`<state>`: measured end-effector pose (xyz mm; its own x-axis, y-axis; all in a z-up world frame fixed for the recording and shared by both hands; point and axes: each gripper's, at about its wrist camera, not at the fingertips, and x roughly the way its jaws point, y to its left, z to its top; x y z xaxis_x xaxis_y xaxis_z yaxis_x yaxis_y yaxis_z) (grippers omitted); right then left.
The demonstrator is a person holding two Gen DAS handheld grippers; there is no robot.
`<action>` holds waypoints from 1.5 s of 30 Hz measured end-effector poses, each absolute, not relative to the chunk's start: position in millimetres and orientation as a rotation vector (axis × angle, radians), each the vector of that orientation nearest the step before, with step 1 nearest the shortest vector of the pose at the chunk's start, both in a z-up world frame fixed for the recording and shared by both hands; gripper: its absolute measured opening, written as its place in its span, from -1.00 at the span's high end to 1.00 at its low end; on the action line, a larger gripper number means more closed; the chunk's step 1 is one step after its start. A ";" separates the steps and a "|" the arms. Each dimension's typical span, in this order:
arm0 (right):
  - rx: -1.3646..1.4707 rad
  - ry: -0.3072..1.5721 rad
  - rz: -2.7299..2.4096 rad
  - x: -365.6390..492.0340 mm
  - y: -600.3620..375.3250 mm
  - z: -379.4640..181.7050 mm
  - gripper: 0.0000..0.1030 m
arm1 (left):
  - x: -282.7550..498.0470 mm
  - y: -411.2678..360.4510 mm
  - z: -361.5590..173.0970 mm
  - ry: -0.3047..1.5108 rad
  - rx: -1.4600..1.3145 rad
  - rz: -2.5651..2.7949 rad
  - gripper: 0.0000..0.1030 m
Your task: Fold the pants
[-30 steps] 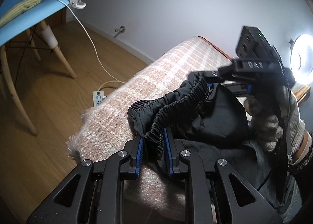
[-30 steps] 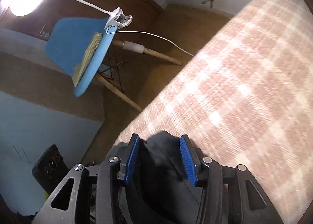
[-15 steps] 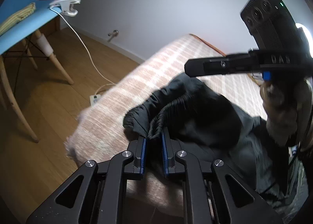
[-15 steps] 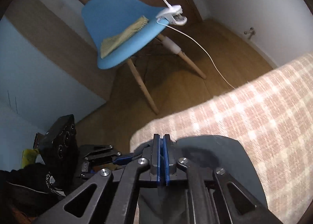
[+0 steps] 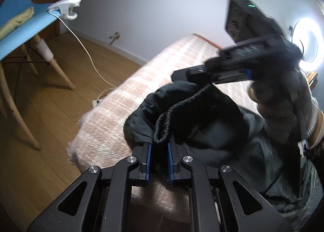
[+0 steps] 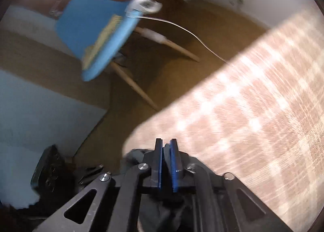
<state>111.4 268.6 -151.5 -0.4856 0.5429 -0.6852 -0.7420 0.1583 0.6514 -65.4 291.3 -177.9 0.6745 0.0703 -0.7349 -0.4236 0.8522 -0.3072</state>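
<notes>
Black pants (image 5: 212, 130) are bunched in a crumpled heap on a pink plaid blanket (image 5: 141, 82), near its fringed end. The gathered elastic waistband (image 5: 172, 112) is stretched in a taut line between the left claw (image 5: 159, 159) and the right claw (image 6: 166, 163), both clamped on it.

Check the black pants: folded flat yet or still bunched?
Bunched. The black pants lie crumpled on the plaid blanket, with the elastic waistband stretched between the left gripper and right gripper.
</notes>
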 end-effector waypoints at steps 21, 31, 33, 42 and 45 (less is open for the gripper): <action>-0.420 0.948 1.681 50.5 178.0 -94.8 0.96 | -87.6 340.5 -179.1 0.707 -0.860 0.308 0.37; -0.652 0.887 1.636 12.3 173.7 -122.6 0.83 | -52.7 309.6 -194.6 0.831 -0.735 0.211 0.42; -0.616 0.920 1.560 24.0 166.7 -122.3 0.40 | -53.2 299.3 -192.4 0.839 -0.651 0.224 0.47; -0.348 1.316 1.419 76.5 150.1 -154.3 0.12 | -64.9 289.1 -192.6 0.855 -0.580 0.210 0.63; -0.359 1.332 1.435 66.8 146.6 -159.0 0.19 | -68.8 286.7 -191.9 0.857 -0.570 0.210 0.64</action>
<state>66.8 146.6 -159.0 -0.3623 0.4880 -0.7941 -0.8282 0.2223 0.5145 -68.8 286.7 -191.9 0.6456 -0.0495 -0.7621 -0.3957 0.8318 -0.3892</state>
